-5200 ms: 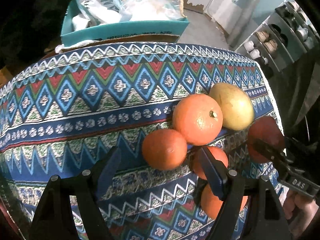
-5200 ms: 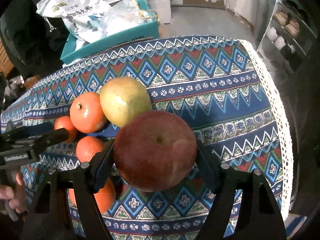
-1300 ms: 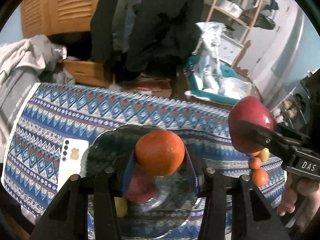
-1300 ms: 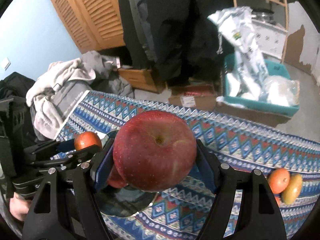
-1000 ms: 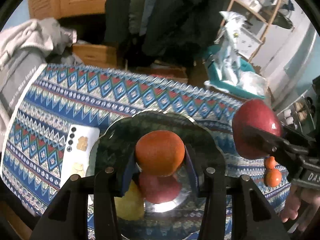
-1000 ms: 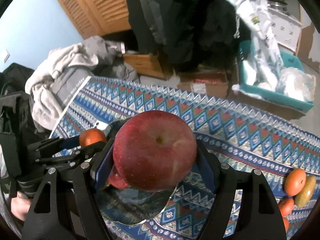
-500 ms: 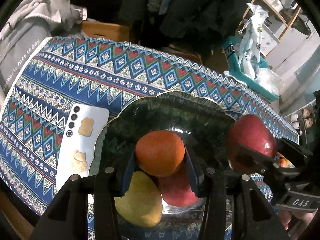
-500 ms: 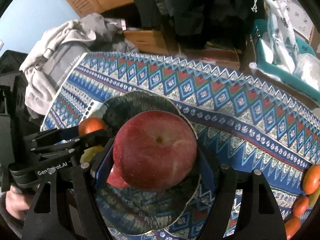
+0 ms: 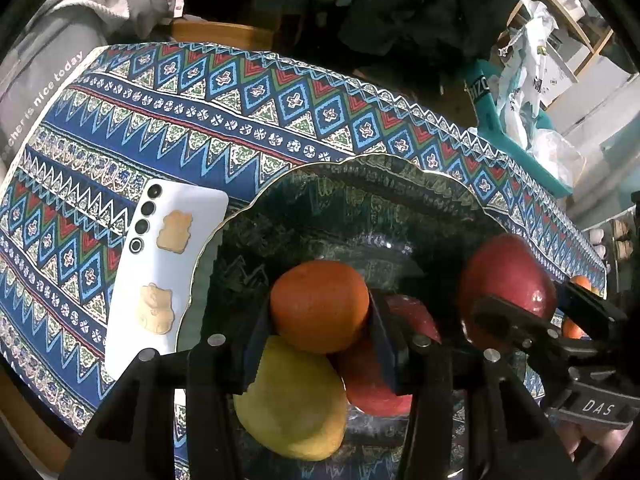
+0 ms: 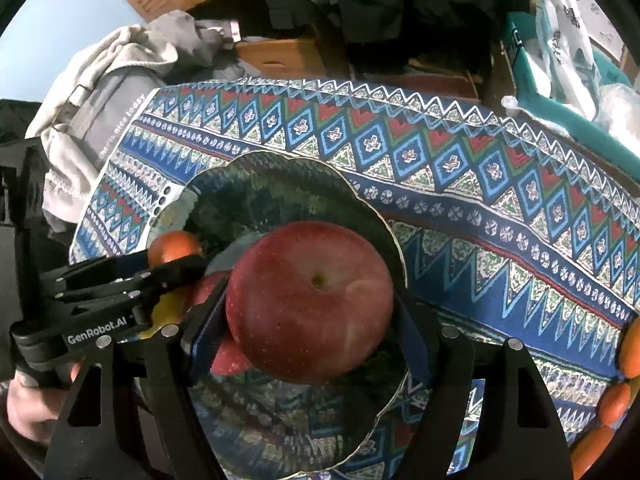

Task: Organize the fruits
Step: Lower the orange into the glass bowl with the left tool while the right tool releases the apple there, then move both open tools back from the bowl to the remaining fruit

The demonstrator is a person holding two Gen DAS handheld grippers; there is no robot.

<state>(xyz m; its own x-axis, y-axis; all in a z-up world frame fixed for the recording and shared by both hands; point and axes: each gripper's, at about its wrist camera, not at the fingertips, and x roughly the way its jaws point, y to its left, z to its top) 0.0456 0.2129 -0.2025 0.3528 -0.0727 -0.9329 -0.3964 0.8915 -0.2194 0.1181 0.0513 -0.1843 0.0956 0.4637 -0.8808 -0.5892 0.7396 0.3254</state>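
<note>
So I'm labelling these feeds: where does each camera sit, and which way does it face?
Left wrist: on the left gripper, looking down at the plate; its fingers hold an orange.
Right wrist: on the right gripper, looking down; it holds a red apple; a hand shows.
Shared: plate, tablecloth, each other's gripper.

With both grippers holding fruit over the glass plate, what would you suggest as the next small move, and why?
Probably lower the left gripper a touch and release its orange onto the bare part of the glass plate. It hangs just above the yellow fruit and red apple already there.
</note>
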